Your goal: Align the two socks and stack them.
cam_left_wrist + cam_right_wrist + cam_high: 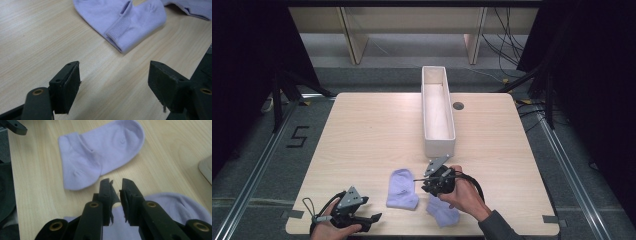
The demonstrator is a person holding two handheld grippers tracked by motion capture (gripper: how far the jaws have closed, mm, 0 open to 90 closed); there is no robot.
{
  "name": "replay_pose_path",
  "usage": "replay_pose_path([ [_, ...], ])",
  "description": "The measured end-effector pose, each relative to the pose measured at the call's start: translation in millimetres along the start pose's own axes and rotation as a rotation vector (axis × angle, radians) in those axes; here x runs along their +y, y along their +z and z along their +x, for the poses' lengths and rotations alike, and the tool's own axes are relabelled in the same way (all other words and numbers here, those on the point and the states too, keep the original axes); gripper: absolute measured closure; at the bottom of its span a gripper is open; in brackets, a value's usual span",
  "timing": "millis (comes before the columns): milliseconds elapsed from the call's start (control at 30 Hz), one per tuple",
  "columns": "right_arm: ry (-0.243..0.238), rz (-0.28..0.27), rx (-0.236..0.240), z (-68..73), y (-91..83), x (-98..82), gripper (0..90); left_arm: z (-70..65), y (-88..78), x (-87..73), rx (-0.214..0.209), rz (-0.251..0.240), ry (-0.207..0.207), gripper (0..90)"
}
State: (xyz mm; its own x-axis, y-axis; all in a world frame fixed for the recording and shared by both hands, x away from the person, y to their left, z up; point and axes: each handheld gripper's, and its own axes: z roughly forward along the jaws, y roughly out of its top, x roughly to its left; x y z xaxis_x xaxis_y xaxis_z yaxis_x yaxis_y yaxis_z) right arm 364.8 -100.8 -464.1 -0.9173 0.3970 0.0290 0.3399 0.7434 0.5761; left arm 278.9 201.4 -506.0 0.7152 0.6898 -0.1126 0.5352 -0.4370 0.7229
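Two lilac socks lie on the wooden table [362, 135]. The first sock [402, 190] [125, 22] [100, 155] lies folded and flat between the grippers. The second sock [443, 214] [180, 205] sits crumpled under the person's right hand. My left gripper [373, 220] [115, 82] rests low near the table's front edge, left of the first sock, with its jaws wide open and empty. My right gripper [425, 186] [116, 185] hovers over the second sock's edge and points at the first. Its jaws are almost together, and I see nothing pinched between them.
A long white bin [438, 142] stands lengthwise on the table beyond the socks, its near end just past the right gripper; its corner [206, 170] shows at the right. A round grommet [458, 105] sits beside it. Bare wood stretches to the left.
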Motion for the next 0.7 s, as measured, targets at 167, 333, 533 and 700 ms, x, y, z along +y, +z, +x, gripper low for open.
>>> replay_pose_path([
  [167, -0.024, -0.002, 0.006, 2.7, 6.2, 8.5, 77.7, 1.0, -0.4, -0.1, -0.006, -0.004, -0.004, 25.4],
  [333, -0.041, -0.001, 0.026, 8.2, 12.7, 17.4, 76.6, 2.8, -1.9, -0.2, 0.001, 0.006, 0.006, 25.4],
  [533, -0.064, 0.009, 0.043, 12.8, 20.2, 26.8, 76.5, 3.0, -2.0, -0.6, 0.001, 0.000, -0.005, 25.4],
  [700, -0.077, 0.022, 0.058, 15.3, 28.1, 31.7, 75.5, 3.7, -2.7, -0.5, 0.000, 0.007, 0.002, 25.4],
])
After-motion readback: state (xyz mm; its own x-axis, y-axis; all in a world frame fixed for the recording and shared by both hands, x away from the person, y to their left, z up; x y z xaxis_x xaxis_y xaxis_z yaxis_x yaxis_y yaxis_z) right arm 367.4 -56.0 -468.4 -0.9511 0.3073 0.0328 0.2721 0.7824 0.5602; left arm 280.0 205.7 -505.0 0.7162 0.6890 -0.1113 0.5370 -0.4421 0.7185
